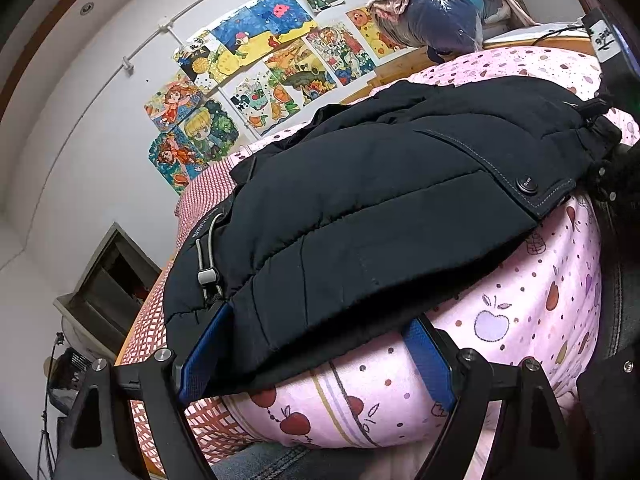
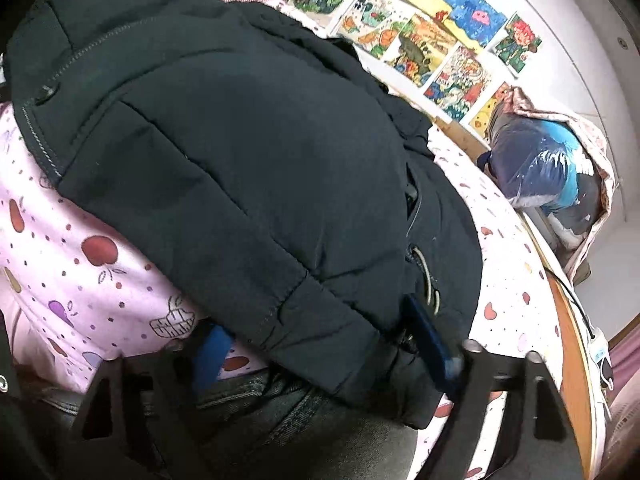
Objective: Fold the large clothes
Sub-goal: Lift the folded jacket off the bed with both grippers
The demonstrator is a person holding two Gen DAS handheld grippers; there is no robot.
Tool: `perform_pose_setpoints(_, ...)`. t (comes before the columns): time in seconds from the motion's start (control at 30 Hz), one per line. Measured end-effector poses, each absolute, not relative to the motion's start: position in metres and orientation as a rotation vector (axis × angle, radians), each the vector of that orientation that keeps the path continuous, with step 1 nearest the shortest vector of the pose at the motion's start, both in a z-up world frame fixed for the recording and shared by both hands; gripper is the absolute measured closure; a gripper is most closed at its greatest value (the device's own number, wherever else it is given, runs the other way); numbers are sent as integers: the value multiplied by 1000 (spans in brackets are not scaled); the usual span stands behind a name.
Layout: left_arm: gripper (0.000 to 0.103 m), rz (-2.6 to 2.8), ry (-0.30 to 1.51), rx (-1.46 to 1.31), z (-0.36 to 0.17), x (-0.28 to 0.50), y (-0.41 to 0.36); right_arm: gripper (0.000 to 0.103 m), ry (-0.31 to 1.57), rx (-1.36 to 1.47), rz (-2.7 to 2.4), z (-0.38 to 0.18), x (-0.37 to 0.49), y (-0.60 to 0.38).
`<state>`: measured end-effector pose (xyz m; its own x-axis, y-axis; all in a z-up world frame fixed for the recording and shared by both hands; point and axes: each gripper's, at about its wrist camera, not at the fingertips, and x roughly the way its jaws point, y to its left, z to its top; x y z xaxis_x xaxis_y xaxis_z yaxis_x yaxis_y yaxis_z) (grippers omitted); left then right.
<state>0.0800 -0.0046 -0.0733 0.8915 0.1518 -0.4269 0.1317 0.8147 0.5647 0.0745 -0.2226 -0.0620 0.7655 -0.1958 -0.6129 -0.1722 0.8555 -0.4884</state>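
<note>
both hand-held grippers (image 1: pixel 316 356) (image 2: pixel 320 344) astride black jacket (image 1: pixel 360 208) hem

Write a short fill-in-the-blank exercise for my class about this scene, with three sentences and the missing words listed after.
1. The padded jacket lying on the bed is ____ in colour.
2. The pink bedsheet under it is printed with ____ and dots.
3. The colourful drawings hang on the ____ behind the bed.

Missing words: black; apples; wall
</note>
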Motion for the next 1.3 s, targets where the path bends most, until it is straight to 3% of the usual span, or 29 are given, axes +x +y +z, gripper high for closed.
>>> perform_pose_setpoints(0.1, 21, 22, 455, 623, -73, 79, -6, 50, 668, -557, 4, -60, 71, -226)
perform_pose_setpoints(0.5, 26, 40, 423, 656, -77, 73, -15, 71, 474, -413, 21, -25, 64, -255)
perform_pose_setpoints(0.57, 32, 53, 414, 661, -77, 70, -17, 84, 452, -386, 28, -16, 66, -259)
perform_pose_setpoints(0.77, 55, 68, 360, 625, -66, 67, -11, 86, 416, -343, 34, -9, 79, -269)
perform_pose_setpoints(0.83, 71, 62, 328, 638, -62, 65, -14, 86, 418, -332, 38, -11, 79, -268)
perform_pose_setpoints(1.03, 84, 42, 316, 613, -45, 69, -13, 88, 428, -235, 86, -2, 88, -282)
perform_pose_setpoints(1.3, 92, -26, 345, 441, -8, 85, 3, 89, 425, -105, 166, 19, 111, -308)
